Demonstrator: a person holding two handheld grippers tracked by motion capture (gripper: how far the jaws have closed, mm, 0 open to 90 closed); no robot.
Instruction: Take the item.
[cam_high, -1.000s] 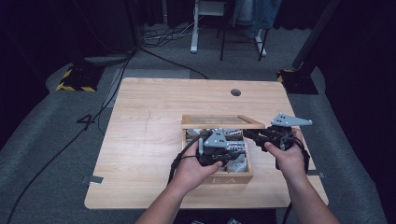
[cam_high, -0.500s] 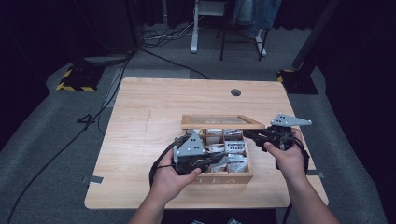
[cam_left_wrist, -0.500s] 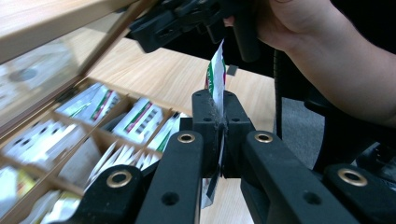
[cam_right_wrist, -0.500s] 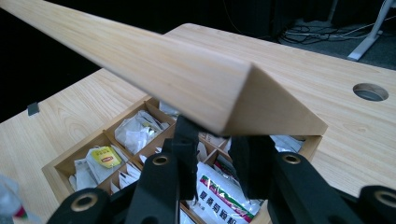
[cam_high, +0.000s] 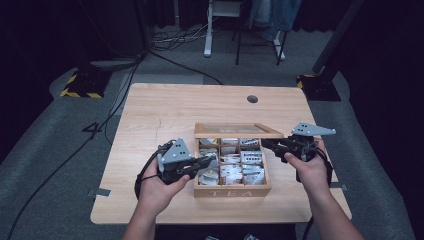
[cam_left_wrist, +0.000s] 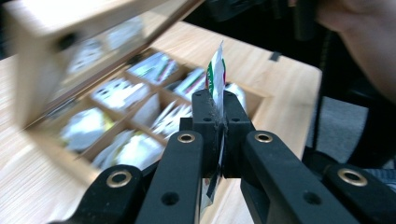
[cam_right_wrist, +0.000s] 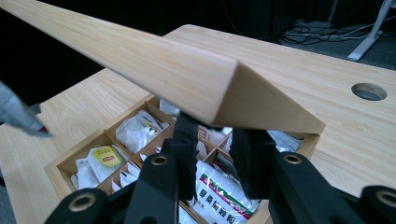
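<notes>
**Trainee:** Dark carpet and black curtains surround the work area. What stands on the wooden table (cam_high: 165, 107)?

**Instructor:** One item: a wooden tea box (cam_high: 232, 189), marked TEA on its front wall, near the person's edge of the table, right of centre. Its inside is divided into compartments that hold tea sachets (cam_right_wrist: 137, 129). The glazed lid (cam_high: 238, 131) is raised and stands along the far side of the box.

**Trainee:** State of the left gripper (cam_left_wrist: 218, 109)?

**Instructor:** Its jaws are pressed together on a tea bag packet (cam_left_wrist: 216, 73). The packet is white with red and green print. It stands on edge between the pads and sticks out past the jaw tips. In the high view the left gripper (cam_high: 207, 161) sits at the left wall of the box, tips above the left compartments.

**Trainee:** And the right gripper (cam_right_wrist: 215, 128)?

**Instructor:** Its jaws are clamped on the corner of the lid (cam_right_wrist: 187, 79); the wooden frame runs across the top of the right gripper view. In the high view the right gripper (cam_high: 267, 143) holds the lid's right end.

**Trainee:** Are the hands close together?

**Instructor:** No. One is on each side of the box.
</notes>
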